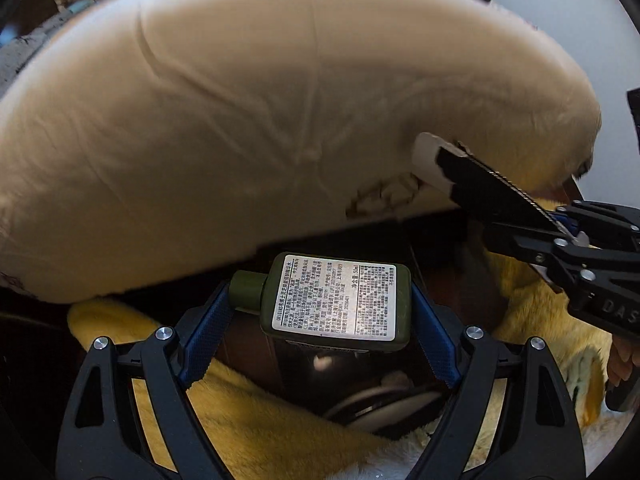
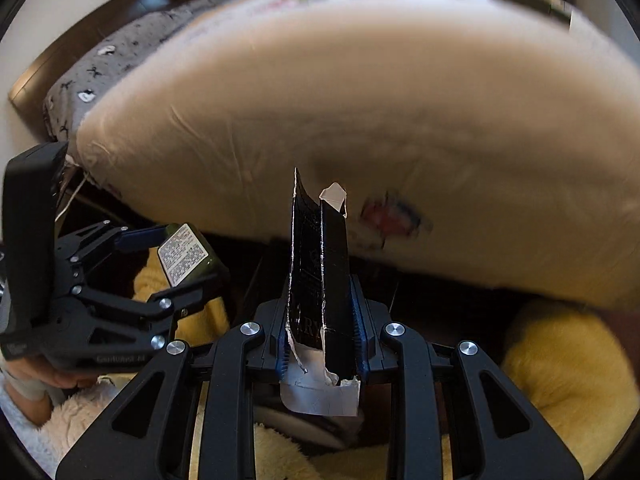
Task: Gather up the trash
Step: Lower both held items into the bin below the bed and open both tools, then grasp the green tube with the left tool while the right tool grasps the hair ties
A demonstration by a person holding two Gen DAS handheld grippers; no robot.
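My left gripper [image 1: 320, 312] is shut on a small dark green bottle [image 1: 340, 300] with a silver printed label, held sideways with its cap to the left. It also shows in the right wrist view [image 2: 186, 254], at the left, between the left gripper's fingers [image 2: 138, 240]. My right gripper [image 2: 320, 320] is shut on a torn black wrapper [image 2: 318, 264] with a white inside, standing upright. In the left wrist view the wrapper [image 1: 480, 184] and the right gripper [image 1: 560, 236] come in from the right. Both are held close in front of a large cream pillow [image 1: 260, 120].
The cream pillow [image 2: 380, 128] fills the upper half of both views. Yellow fluffy fabric [image 1: 248, 412] lies below the grippers, also on the right [image 2: 560, 364]. A dark gap with a round white object [image 1: 384, 404] lies under the bottle. A grey patterned cloth [image 2: 104, 64] lies at upper left.
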